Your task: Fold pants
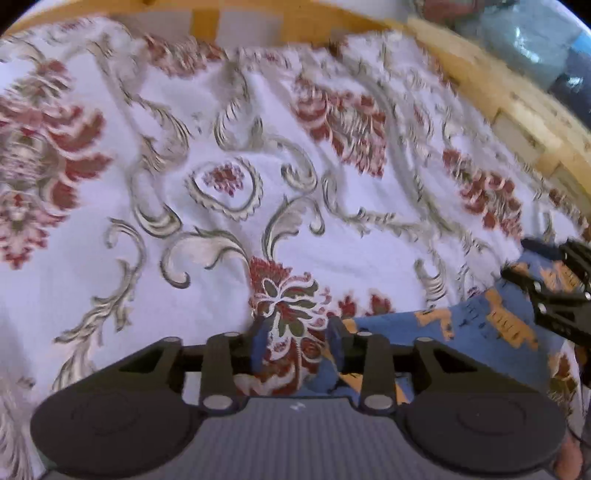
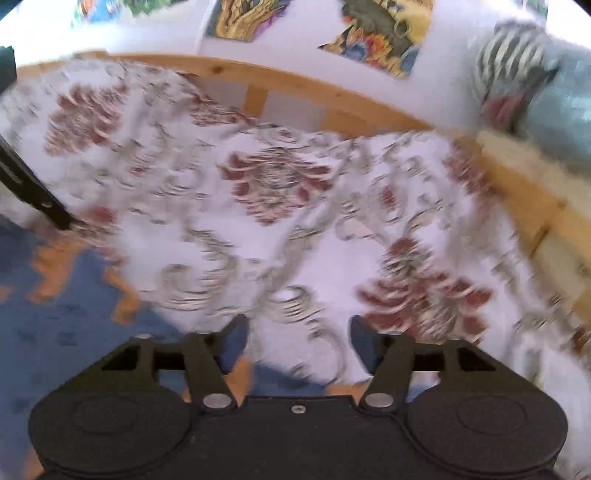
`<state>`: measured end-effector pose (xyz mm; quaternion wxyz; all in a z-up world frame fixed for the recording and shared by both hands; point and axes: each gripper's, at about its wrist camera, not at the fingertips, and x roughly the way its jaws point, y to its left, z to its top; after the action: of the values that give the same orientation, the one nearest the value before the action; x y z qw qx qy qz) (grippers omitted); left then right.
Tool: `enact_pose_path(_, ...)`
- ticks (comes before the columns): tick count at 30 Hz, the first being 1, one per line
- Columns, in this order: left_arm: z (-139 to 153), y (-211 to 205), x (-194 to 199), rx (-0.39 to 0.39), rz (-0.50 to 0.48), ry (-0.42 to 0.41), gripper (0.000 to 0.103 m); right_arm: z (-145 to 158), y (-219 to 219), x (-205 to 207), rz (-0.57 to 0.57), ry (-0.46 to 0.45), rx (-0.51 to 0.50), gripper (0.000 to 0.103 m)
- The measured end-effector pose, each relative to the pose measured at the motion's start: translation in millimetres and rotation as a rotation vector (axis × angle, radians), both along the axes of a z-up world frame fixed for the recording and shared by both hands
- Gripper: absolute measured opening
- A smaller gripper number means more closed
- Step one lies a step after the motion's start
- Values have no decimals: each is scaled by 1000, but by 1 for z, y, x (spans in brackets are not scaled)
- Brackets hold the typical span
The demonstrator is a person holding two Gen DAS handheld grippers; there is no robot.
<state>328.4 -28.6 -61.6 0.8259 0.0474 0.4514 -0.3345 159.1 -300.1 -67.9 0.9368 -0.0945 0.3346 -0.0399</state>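
Note:
Blue pants with orange markings (image 1: 480, 325) lie on a floral bedspread (image 1: 229, 258), at the lower right of the left wrist view. My left gripper (image 1: 295, 330) is open just above the bedspread, its right finger at the pants' left edge, with nothing between the fingers. The right gripper's black body (image 1: 554, 291) hovers over the pants at the right edge. In the blurred right wrist view the pants (image 2: 55, 314) fill the lower left and run under my open right gripper (image 2: 299, 332), which holds nothing. The left gripper (image 2: 33, 192) shows as a dark bar at the far left.
A wooden bed frame (image 1: 517, 110) runs along the far and right sides of the bedspread (image 2: 277, 221). A striped cushion (image 2: 509, 62) and a pale blue bundle (image 2: 569, 122) sit beyond the frame. Colourful pictures (image 2: 380, 33) hang on the white wall.

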Motion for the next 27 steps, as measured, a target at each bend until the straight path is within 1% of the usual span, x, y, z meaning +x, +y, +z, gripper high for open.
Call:
enact_pose_path(1,6,4,-9,-28,-1,-12,65,3,1,-5,31,29,32,81)
enact_pose_path(2,12,8,-21,-57,-8,-26,78,4,5,-12,63,51,50,81)
enact_pose_path(4,19,12,-46,-84,-43,-53,85,2,16,-26,85,90,38,81)
enact_pose_path(5,19,13,-58,-74,-73,-57,86,0,22,-30,89,114,31,81)
enact_pose_path(7,14,12,-76,-13,-121,-45,86,-7,26,-38,90,171,24,81)
enact_pose_path(9,4,13,-88,77,-157,1,86,-13,24,-41,76,212,19,81)
enact_pose_path(10,-1,15,-91,119,-171,33,85,-14,20,-43,62,222,23,85)
enact_pose_path(11,-9,18,-92,173,-183,70,85,-15,13,-43,39,232,37,90)
enact_pose_path(12,-13,22,-95,211,-198,84,85,-15,6,-43,15,235,63,91)
enact_pose_path(14,-13,30,-101,249,-242,72,85,-14,-14,-46,-48,242,121,94)
enact_pose_path(15,-12,33,-103,275,-246,81,85,-13,-25,-47,-82,243,149,95)
enact_pose_path(17,-8,37,-104,312,-248,113,85,-8,-47,-54,-184,226,194,95)
enact_pose_path(19,-4,40,-108,361,-253,117,85,1,-66,-65,-284,183,219,95)
enact_pose_path(21,3,39,-110,406,-252,127,88,13,-85,-81,-366,118,255,101)
enact_pose_path(23,8,35,-109,448,-230,162,96,23,-102,-99,-426,59,296,102)
enact_pose_path(25,17,30,-111,467,-199,191,100,29,-118,-117,-493,12,361,102)
enact_pose_path(27,33,18,-113,436,-183,187,103,33,-135,-133,-521,-45,475,102)
